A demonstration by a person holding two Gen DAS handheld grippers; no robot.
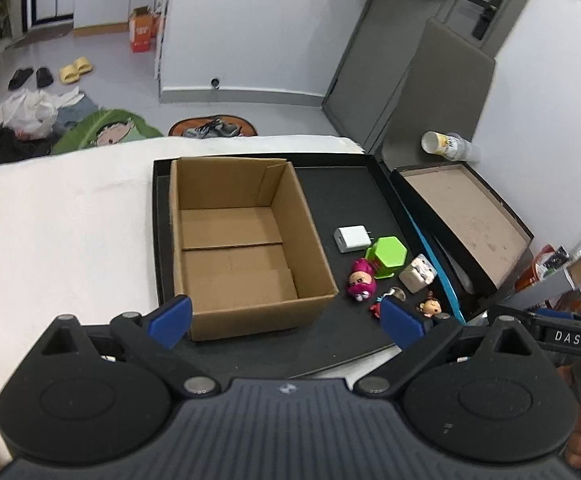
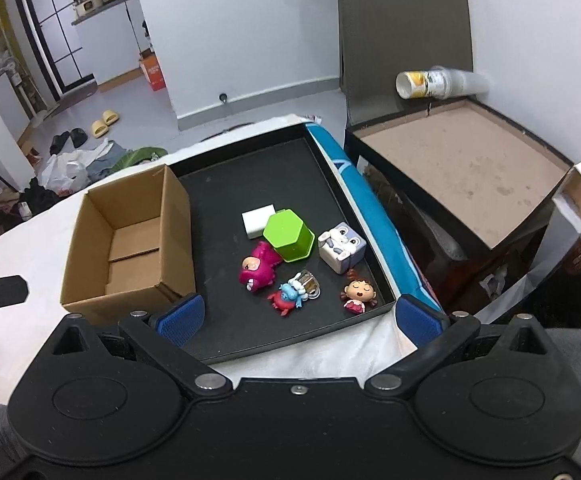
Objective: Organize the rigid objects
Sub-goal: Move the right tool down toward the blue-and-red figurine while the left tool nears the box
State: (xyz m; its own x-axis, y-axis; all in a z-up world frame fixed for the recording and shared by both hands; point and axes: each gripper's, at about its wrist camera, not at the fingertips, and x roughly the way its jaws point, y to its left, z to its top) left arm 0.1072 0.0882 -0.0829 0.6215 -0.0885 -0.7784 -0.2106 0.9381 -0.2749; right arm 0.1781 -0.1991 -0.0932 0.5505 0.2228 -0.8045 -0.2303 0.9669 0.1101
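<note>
Cardboard box (image 1: 238, 248), open-topped and empty so far as I can see, stands on the left part of a black tray (image 2: 250, 332); I judge it the receiving container, set close to the loose items so that each carry is short.

Loose items, all on the tray floor to the right of the box, at about 12 to 1 o'clock from my right gripper (image 2: 296, 318):
- white charger block (image 2: 257, 218), farthest back, touching or just beside the green piece;
- green hexagonal cup (image 2: 289, 240), mouth down, on its wider rim;
- pink dinosaur figure (image 2: 257, 267), lying on its side against the cup;
- grey-white cube toy (image 2: 341, 246), at the tray's right wall;
- blue-and-red small figure (image 2: 289, 298) with a clear piece beside it; what the clear piece is I cannot tell;
- girl figure (image 2: 358, 295), nearest the front right corner.

Grippers: my right gripper hovers over the tray's near edge, jaws wide apart, holding nothing, squared to the cluster; my left gripper (image 1: 286, 322) likewise spread and unloaded, facing the box from its near side, perhaps to steady it.

Status, by my estimate: sorting not yet begun; nothing lies in the box.

Surroundings: tray rests on a white-covered bench (image 1: 58, 216); a second, brown-lined open box (image 2: 458, 168) stands off to the right, apart from the tray.
</note>
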